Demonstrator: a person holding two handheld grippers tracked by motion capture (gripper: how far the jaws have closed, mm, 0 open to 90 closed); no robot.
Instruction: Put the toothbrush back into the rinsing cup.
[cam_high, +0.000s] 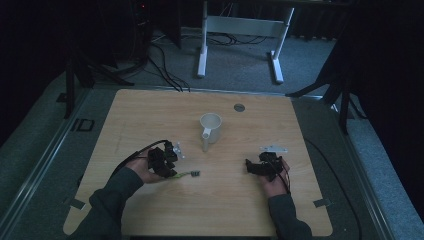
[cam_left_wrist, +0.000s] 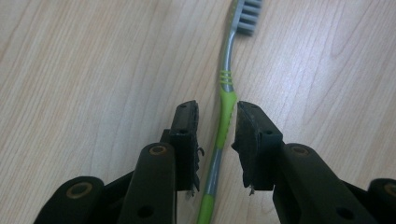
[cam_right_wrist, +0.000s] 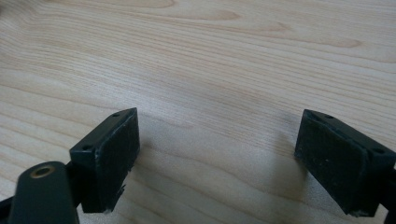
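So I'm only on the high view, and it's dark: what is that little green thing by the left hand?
Observer: A toothbrush, green and grey, lying flat on the table.
Operator: Is the left gripper holding it?
Observer: Not yet. The left gripper has its jaws on either side of the handle, with a gap on the left side; the right pad looks very close.
Operator: And the right gripper?
Observer: The right gripper has its jaws wide apart over bare wood, nothing between them.

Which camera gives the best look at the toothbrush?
The left gripper view: the toothbrush lies close up between the left gripper's jaws, bristles and green grip sharp. In the high view it is a small green sliver by that gripper.
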